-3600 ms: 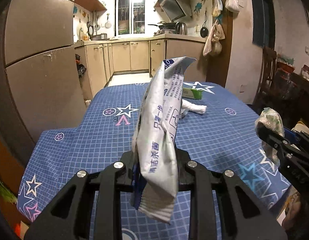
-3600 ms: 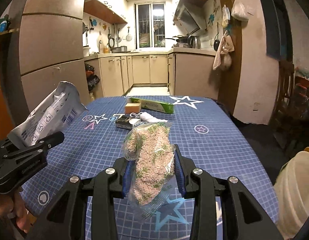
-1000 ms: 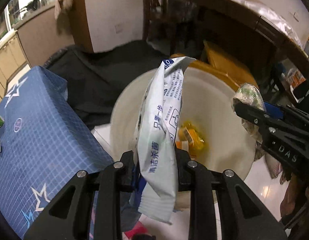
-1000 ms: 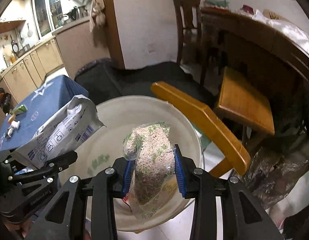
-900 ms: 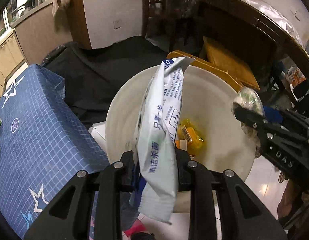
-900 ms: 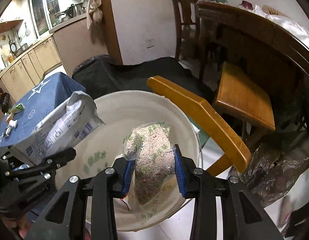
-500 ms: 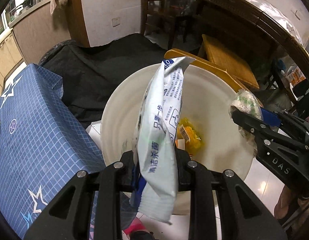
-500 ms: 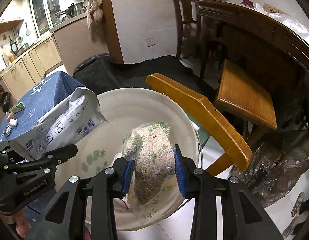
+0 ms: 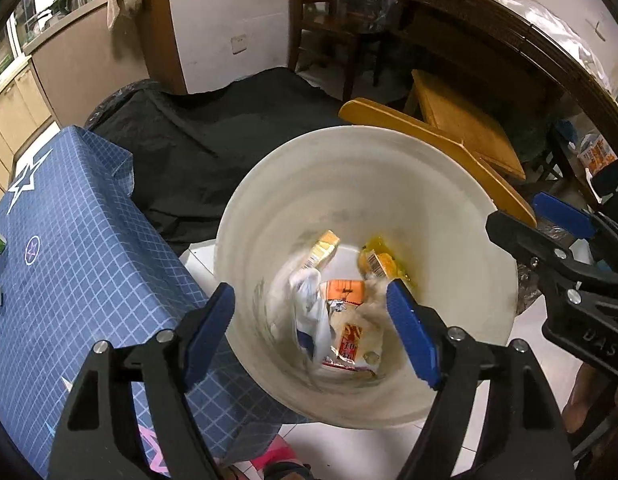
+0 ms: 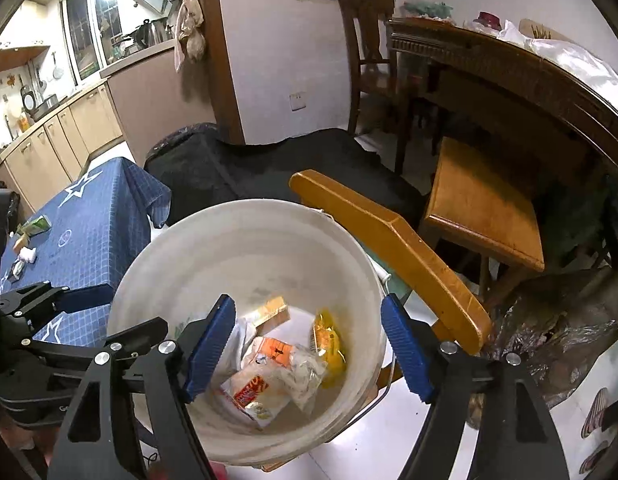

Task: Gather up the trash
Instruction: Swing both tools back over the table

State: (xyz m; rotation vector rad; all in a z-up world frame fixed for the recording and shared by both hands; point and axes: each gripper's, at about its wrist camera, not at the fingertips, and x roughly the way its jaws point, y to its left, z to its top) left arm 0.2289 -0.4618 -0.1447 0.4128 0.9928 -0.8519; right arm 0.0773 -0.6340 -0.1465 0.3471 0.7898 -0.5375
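Note:
A white bucket point(image 9: 349, 152) stands on the floor beside the table and also shows in the right wrist view point(image 10: 237, 236). Several wrappers lie at its bottom, among them the white wipes pack point(image 9: 309, 312) and the clear bag of grain point(image 10: 301, 372), both blurred. My left gripper point(image 9: 311, 328) is open and empty above the bucket's mouth. My right gripper point(image 10: 307, 344) is open and empty above it too. The right gripper shows at the right of the left wrist view point(image 9: 549, 256); the left gripper shows at the lower left of the right wrist view point(image 10: 69, 328).
The table with the blue star cloth point(image 9: 69, 248) is at the left, with small trash items point(image 10: 29, 240) on it. A wooden chair point(image 10: 409, 248) stands just behind the bucket. A dark bag point(image 9: 213, 128) lies on the floor beyond. A dark wooden table point(image 10: 509, 72) is at the right.
Both grippers have opened. The wipes pack and the grain bag have dropped out of them into the bucket.

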